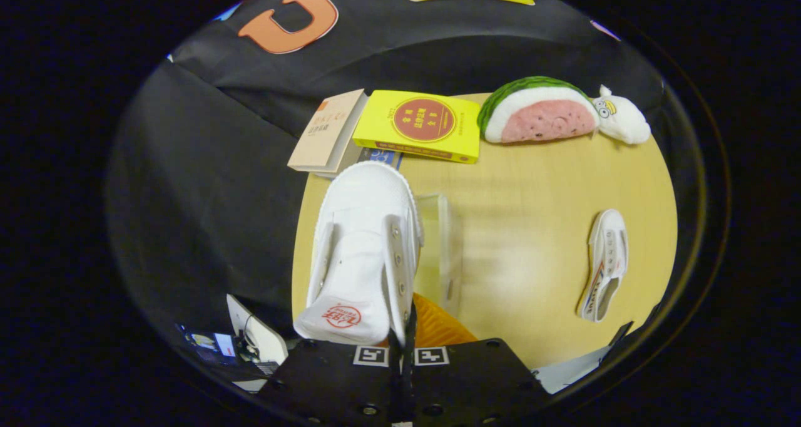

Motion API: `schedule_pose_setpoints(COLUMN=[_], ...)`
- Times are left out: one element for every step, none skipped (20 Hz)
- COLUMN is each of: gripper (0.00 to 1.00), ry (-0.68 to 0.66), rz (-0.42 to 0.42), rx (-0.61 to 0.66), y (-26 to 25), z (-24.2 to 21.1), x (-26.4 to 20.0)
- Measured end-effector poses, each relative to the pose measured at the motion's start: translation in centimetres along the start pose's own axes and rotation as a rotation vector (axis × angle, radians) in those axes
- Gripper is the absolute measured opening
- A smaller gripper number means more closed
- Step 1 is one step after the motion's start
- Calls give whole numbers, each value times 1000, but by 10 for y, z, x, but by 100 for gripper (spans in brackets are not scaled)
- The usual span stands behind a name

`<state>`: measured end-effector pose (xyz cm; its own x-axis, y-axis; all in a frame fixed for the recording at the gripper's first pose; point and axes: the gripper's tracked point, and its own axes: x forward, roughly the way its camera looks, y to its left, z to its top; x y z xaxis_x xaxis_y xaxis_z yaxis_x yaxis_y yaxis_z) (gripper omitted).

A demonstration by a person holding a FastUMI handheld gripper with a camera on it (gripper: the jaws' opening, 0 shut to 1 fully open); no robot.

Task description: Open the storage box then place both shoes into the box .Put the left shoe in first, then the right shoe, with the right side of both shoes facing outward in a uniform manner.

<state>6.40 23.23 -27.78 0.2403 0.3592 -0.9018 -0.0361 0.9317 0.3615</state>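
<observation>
Holding a white shoe (pixel 365 252) by the edge of its opening, fingers pressed close together on the collar, with almost no gap showing between the two marker plates at their base. Gripper (pixel 402 339) raised well above the round wooden table (pixel 538 239) and tipped to look down onto it, so that the lifted shoe hangs just ahead of the fingers, toe pointing away toward the books, tongue and heel end nearest the fingers. Insole with a red stamp visible inside the opening, metal eyelets running along the side flap.

Lying directly beneath and slightly beside the held shoe, a clear storage box (pixel 441 245), transparent walls faint against the wood; cannot tell whether lid open or shut. Something orange (pixel 438 330) showing just beside the fingers, partly hidden by them.

Resting well apart on the table, beyond the box on the other side, a second white shoe (pixel 606 265), lying on its side, opening turned toward the gripper.

Sitting at the far rim of the table: a beige book (pixel 326 131), a yellow book (pixel 420 125) just beside it, then a watermelon-slice plush (pixel 539 114) touching a small white plush toy (pixel 622 120).
</observation>
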Motion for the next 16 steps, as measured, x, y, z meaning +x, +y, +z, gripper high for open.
schedule_pose_setpoints(gripper=[0, 0, 0, 0, 0, 0, 0, 0, 0, 0, 0, 0, 0, 0, 0, 0], ry=[-3, -6, -8, -15, -23, -35, -44, -50, -48, -44, -33, -24, -18, -24, -21, -15], rz=[-8, -20, -30, -39, -51, -65, -80, -94, -105, -113, -122, -130, -135, -137, -149, -166], rx=[27, 47, 60, 68, 69, 71, 75, 81, 80, 74, 65, 56, 47, 49, 57, 69], y=[7, 13, 19, 24, 27, 28, 30, 30, 33, 35, 37, 38, 38, 37, 34, 29], z=[-3, -7, -10, -13, -15, -17, -19, -22, -25, -30, -35, -39, -42, -41, -42, -42], x=[11, 22, 33, 42, 51, 60, 68, 76, 86, 96, 104, 112, 120, 127, 133, 138])
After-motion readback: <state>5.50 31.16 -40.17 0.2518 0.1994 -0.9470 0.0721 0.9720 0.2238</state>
